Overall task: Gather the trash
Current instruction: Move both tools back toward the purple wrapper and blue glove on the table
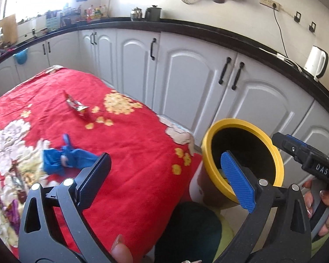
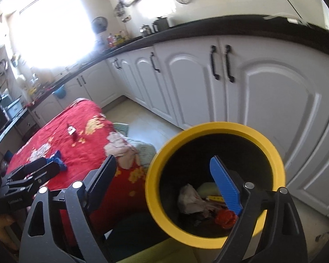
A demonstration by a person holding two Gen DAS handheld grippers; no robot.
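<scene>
A yellow-rimmed bin [image 1: 274, 151] [image 2: 155, 175] stands on the floor beside a table with a red floral cloth [image 1: 129, 135] [image 2: 61, 131]. The bin holds crumpled paper [image 2: 189, 198], a red scrap [image 2: 224, 218] and other trash. A blue crumpled piece [image 1: 54, 160] [image 2: 58, 160] and a shiny wrapper [image 1: 76, 105] [image 2: 72, 130] lie on the cloth. My left gripper [image 1: 164, 173] is open and empty over the table's near edge, the blue piece just beyond its left finger. My right gripper [image 2: 166, 179] is open and empty above the bin's rim.
White cabinets [image 1: 186, 72] [image 2: 263, 92] under a black counter [image 1: 208, 30] run behind the table and bin. A white kettle [image 1: 315, 61] stands on the counter. The right gripper's body [image 1: 307, 157] is near the bin's right side.
</scene>
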